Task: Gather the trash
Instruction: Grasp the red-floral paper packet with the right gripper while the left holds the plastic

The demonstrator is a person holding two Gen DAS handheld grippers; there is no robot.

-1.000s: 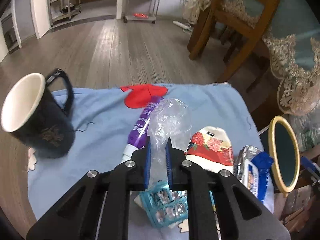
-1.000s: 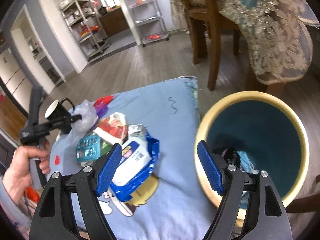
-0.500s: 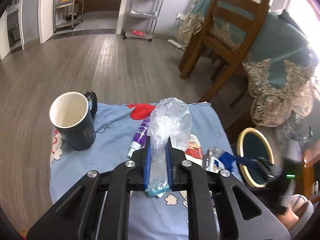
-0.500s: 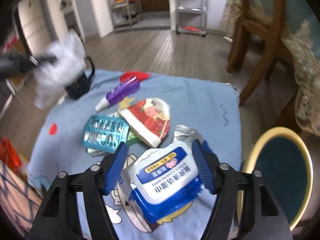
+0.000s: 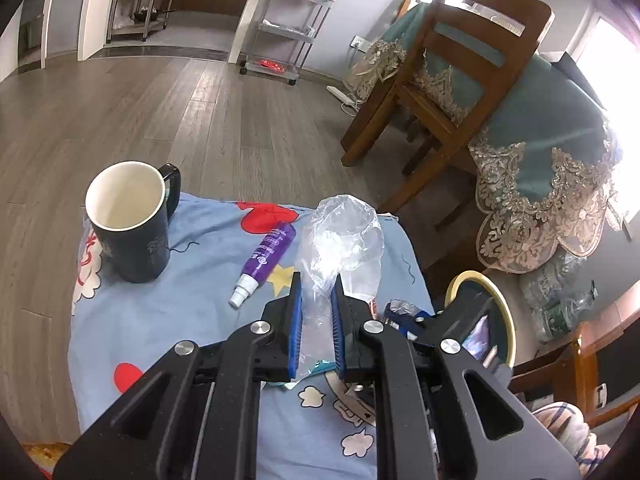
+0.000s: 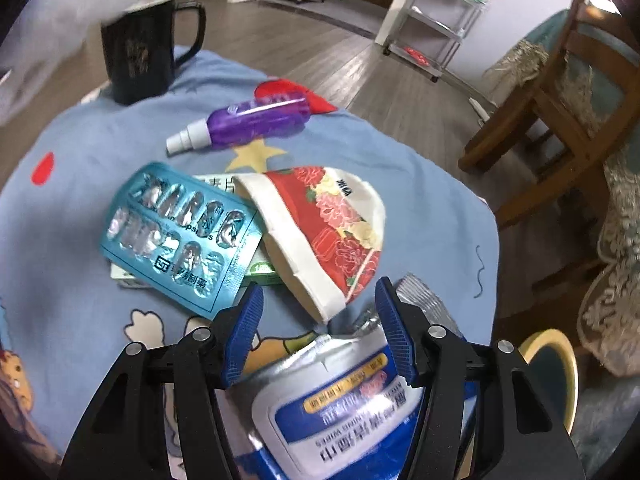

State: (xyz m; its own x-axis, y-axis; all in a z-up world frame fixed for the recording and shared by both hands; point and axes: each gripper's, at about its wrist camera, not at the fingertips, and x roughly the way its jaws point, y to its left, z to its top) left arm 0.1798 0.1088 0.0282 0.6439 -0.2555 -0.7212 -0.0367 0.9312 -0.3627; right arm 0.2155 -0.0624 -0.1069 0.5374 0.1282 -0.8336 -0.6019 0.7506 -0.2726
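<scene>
Between my left gripper's (image 5: 314, 312) closed pads, crumpled clear plastic bag (image 5: 340, 248) may slip; right gripper (image 6: 320, 332) open, straddling blue-white wipes packet (image 6: 344, 412)

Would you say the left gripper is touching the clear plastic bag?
Touching: the left wrist view shows the left gripper shut on the clear plastic bag.

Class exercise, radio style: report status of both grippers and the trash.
Left gripper shut on clear plastic bag. Right gripper open, straddling wipes packet. Bin at right, nothing blocking.
</scene>
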